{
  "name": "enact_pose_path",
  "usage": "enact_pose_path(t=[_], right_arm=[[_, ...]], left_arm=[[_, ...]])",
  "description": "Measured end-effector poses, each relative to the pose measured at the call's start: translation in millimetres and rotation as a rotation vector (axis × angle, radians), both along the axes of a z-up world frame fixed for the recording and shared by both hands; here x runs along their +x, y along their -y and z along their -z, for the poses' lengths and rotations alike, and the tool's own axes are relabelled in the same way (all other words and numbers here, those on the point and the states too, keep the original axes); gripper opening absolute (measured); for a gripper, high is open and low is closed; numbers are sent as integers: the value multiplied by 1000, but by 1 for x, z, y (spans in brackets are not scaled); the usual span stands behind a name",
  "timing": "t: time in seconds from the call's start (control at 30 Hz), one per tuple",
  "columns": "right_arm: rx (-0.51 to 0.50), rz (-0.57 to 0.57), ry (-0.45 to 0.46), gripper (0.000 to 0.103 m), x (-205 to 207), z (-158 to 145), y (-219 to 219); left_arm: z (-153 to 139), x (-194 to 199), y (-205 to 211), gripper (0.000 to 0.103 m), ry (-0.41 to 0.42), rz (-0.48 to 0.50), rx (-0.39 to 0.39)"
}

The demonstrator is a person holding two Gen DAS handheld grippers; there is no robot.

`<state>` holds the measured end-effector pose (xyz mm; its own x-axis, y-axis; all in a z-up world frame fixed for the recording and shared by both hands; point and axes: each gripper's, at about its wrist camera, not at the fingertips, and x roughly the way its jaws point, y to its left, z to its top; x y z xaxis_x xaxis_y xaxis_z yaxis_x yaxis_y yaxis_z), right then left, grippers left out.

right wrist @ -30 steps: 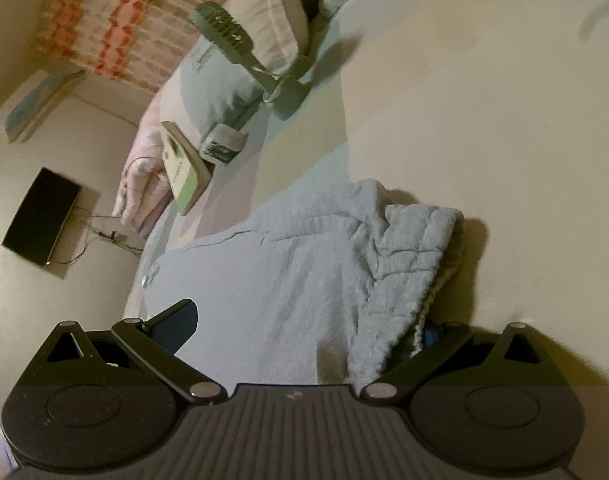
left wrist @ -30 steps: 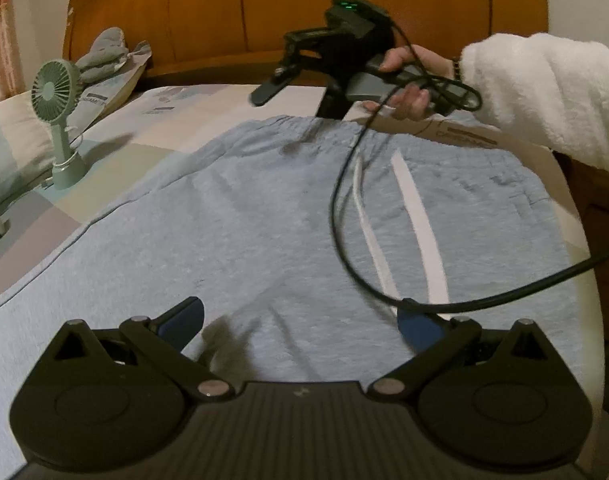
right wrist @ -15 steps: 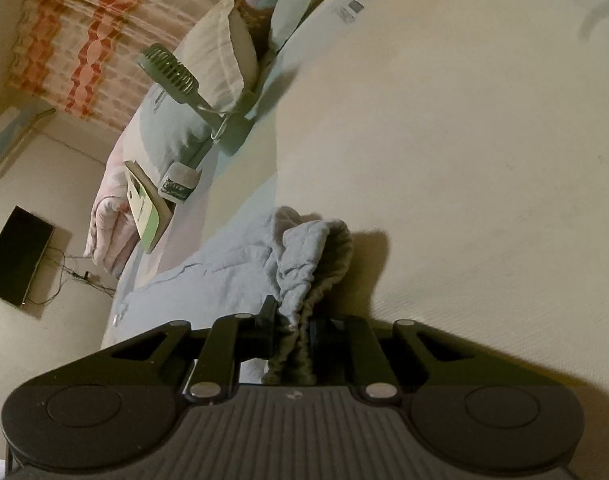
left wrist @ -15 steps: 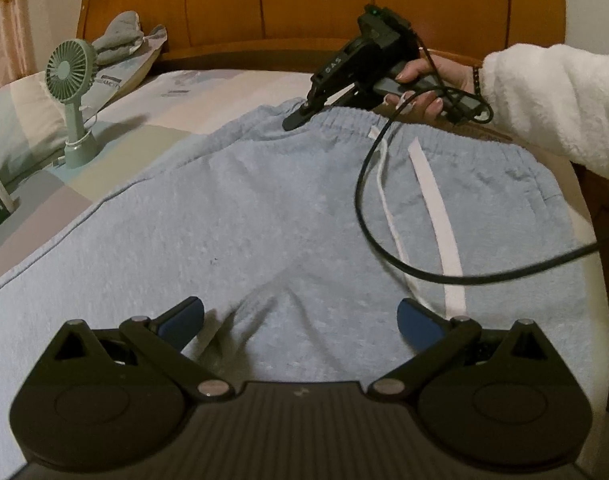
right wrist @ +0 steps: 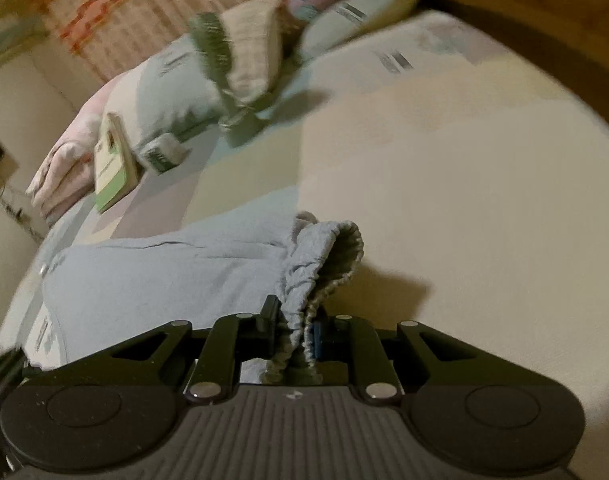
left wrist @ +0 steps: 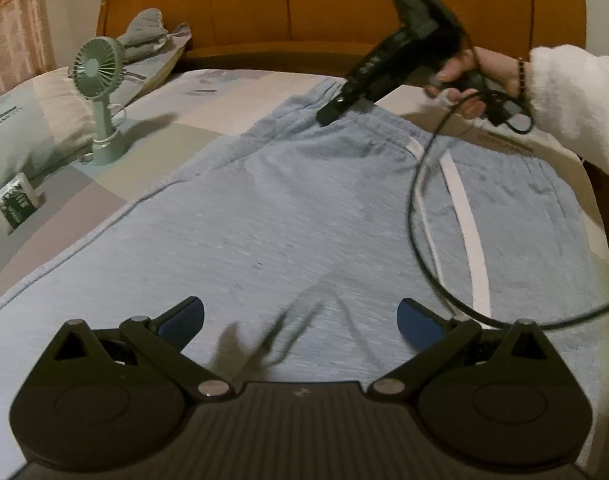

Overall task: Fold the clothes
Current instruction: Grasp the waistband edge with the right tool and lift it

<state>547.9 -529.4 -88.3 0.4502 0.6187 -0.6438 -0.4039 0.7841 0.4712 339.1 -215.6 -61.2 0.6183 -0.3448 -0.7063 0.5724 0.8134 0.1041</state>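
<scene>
Your right gripper (right wrist: 294, 326) is clenched on the gathered, ribbed waistband (right wrist: 324, 264) of the pale blue sweatpants (left wrist: 288, 216), though its jaws are easing apart slightly with the bunched elastic between the pads. The fabric there puckers into tight vertical ridges and curls over into a soft, open loop just beyond the fingers.

Your left gripper (left wrist: 300, 316) is released, its blue-padded fingers (left wrist: 184, 314) spread wide and hovering over the crotch seam, nothing between them. The sweatpants lie spread flat on the bed (left wrist: 208, 104), a heathered fleecy knit with two flat white drawstrings (left wrist: 470, 232) trailing down from the waist. A glossy black cable (left wrist: 418, 216) loops across the cloth.

In the left wrist view your right hand (left wrist: 460, 76), in a fluffy white sleeve (left wrist: 572, 100), grips the black handle at the waistband's far edge. A mint green stand fan (left wrist: 100, 92) stands upright on the patchwork sheet beside a pillow (left wrist: 20, 128), with a curved, polished wooden headboard (left wrist: 288, 4) behind.
</scene>
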Motion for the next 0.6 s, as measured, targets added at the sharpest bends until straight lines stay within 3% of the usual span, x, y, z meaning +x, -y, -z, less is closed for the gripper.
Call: enact_pose_path(t=[0.27,0.43,0.6], right_arm=[[-124,-96,130,18,-41,-41,-33],[-183,-122,183,18,-68,-55,-49],[-231,-155,208,18,-88,-60,-65]], left_arm=[[-14,23,-14,102,106,2,52],[-6,62,-14,102,202,-29,175],[17,99,-9,101,238,-41,259]])
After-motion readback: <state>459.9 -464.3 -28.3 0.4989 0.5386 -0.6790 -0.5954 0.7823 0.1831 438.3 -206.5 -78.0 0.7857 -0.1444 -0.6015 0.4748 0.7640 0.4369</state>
